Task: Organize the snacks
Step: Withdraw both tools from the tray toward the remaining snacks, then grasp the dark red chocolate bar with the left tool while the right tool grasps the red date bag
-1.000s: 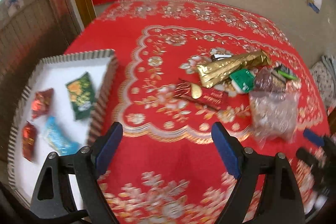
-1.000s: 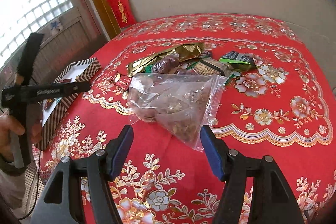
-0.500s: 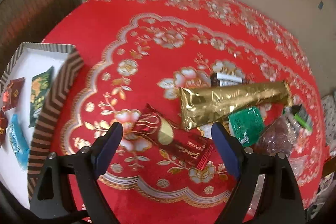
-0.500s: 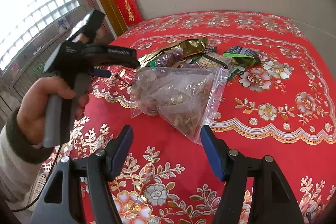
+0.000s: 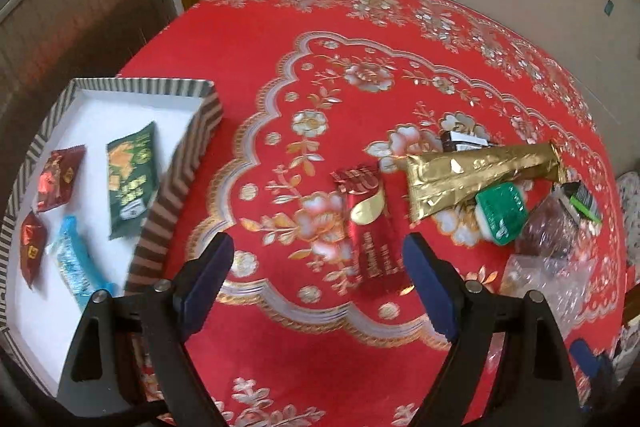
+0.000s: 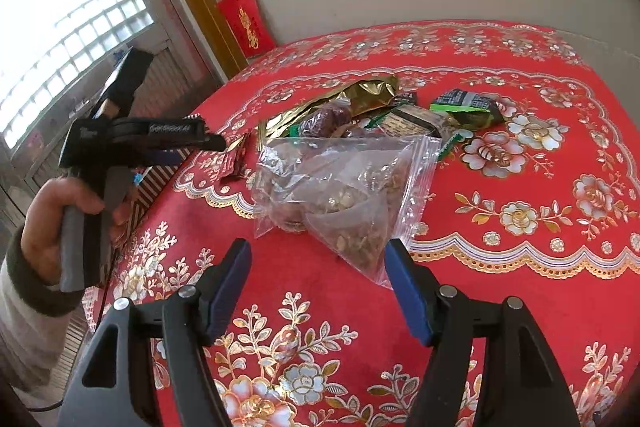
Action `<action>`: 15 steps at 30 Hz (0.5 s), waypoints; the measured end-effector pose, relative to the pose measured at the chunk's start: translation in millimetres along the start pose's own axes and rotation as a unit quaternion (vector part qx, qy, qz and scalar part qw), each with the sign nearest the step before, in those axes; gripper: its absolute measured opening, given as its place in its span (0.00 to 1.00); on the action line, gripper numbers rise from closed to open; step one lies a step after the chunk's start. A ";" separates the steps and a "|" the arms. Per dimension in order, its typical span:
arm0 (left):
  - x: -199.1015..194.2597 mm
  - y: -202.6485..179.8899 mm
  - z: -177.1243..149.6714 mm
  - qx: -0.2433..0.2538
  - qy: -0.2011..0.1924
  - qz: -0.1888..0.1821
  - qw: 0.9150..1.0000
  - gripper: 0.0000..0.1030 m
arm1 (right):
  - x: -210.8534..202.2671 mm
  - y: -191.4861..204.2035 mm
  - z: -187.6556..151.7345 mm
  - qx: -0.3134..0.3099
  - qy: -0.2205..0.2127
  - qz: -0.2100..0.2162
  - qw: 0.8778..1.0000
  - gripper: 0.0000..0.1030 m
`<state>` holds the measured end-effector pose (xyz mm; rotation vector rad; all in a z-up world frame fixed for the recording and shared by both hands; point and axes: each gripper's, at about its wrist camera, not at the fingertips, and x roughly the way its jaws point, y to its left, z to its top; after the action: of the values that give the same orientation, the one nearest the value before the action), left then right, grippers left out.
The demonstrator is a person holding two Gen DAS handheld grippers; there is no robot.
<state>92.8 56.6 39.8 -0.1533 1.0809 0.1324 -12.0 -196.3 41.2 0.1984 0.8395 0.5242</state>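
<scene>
My left gripper (image 5: 318, 281) is open and empty above the red tablecloth, with a long red snack bar (image 5: 370, 235) lying just ahead between its jaws. Beyond it lie a gold foil packet (image 5: 472, 175), a green round snack (image 5: 502, 213) and a clear bag of nuts (image 5: 548, 267). A striped tray (image 5: 176, 183) at the left holds a green packet (image 5: 130, 179), two red packets (image 5: 56, 179) and a blue one (image 5: 76, 263). My right gripper (image 6: 318, 291) is open and empty just short of the clear bag (image 6: 340, 191). The left gripper (image 6: 212, 145) shows there, pointing at the red bar (image 6: 236, 161).
A dark green packet (image 6: 468, 109), a dark wrapped snack (image 6: 412, 125) and a pack of red dates (image 6: 328, 119) lie behind the clear bag. The table stands against a beige wall with red paper decorations (image 6: 244, 21). A window is at the left.
My left gripper has swung from the tray side toward the snack pile and now hovers near the red bar. The right gripper has held still.
</scene>
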 end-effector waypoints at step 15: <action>25.2 -26.9 6.9 0.021 0.002 -0.003 1.000 0.54 | -6.8 -8.7 46.4 0.009 -0.031 -0.029 0.999 0.67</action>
<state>115.3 32.3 22.3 -0.1200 1.0862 0.1035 22.3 -205.7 73.0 0.2059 0.7875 0.4548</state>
